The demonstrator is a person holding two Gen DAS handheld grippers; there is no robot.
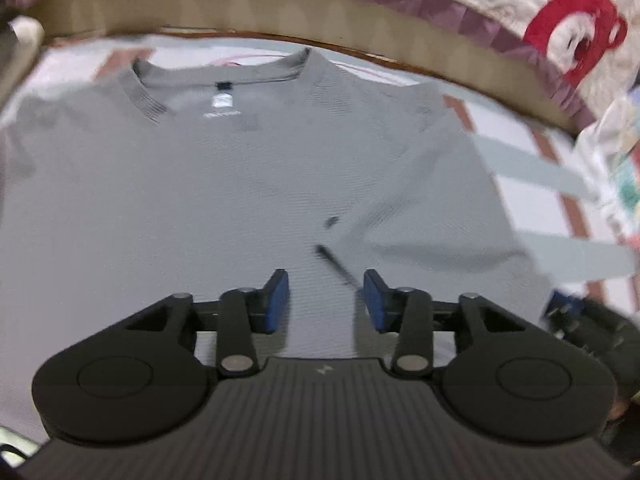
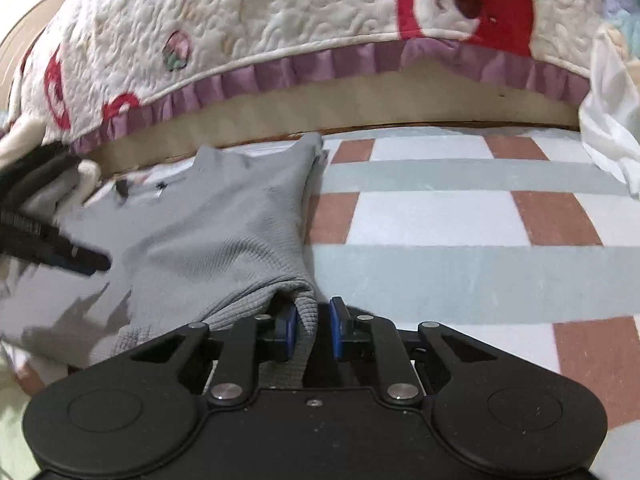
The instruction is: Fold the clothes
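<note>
Bed quilt (image 2: pixel 280 20): white, with red bears and a purple frill; it hangs beyond the far side of the sweater, over a beige edge.
Checked sheet (image 2: pixel 460 216): pale squares with brown and grey-green bands; the sweater lies on it, and the sheet is bare on the sweater's right.
Grey sweater (image 1: pixel 200 184): spread flat on the sheet, with the collar (image 1: pixel 148 92) at the far end, near the quilt. It is a ribbed knit, so I judge it soft, light and limp. It will sag and stretch if I lift it by only one point.
Sleeve (image 1: pixel 432 184): it lies slanted over the sweater's right part.
Left gripper (image 1: pixel 326 300): I hold it above the sweater's near part, the jaws apart, with nothing between them.
Right gripper (image 2: pixel 314 330): at the sweater's right near edge. A ribbed fold (image 2: pixel 306 320) stands between the jaws and touches the left pad; a gap shows at the right pad, so I do not clamp it yet.
Where to hold: I think the ribbed hem and the shoulder seam are best, because there the knit is thicker.
</note>
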